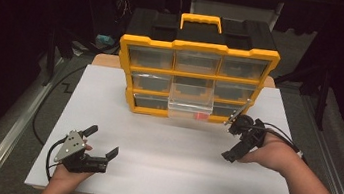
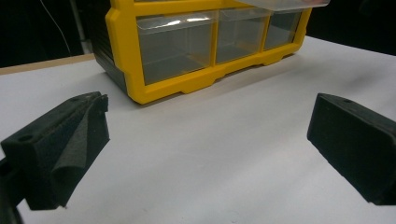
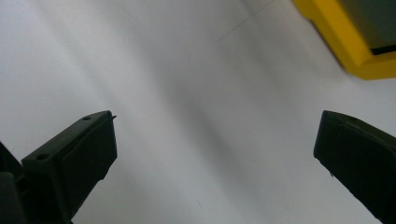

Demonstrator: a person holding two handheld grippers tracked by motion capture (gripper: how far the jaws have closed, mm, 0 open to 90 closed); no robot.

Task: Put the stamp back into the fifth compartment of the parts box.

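Low in the left of the high view, near the bottom edge of the white sheet (image 1: 160,171): left gripper (image 1: 101,142), held in a hand (image 1: 69,172), jaws wide apart with nothing between them, only bare sheet. Seen along its own jaws in the left gripper view: two black foam pads at the lower left and lower right corners, a broad gap of white between, and well beyond them, in the upper middle of the frame, the yellow organizer (image 2: 196,84) with its bottom row of clear drawers facing the camera. Farther up and to the right in the high view: right gripper (image 1: 232,138), held in the other hand (image 1: 270,155), just beside the organizer's lower right corner but apart from it, jaws also spread and holding nothing. In the right gripper view, pads again at the lower corners, blurred white sheet between, a yellow corner of the organizer in the upper right, outside the gap. Farthest back, centre of the high view: organizer (image 1: 195,80) standing upright on the sheet, handle (image 1: 200,21) on top, middle drawer (image 1: 190,102) pulled out toward the viewer with a small red thing (image 1: 201,116) inside, well apart from both grippers.
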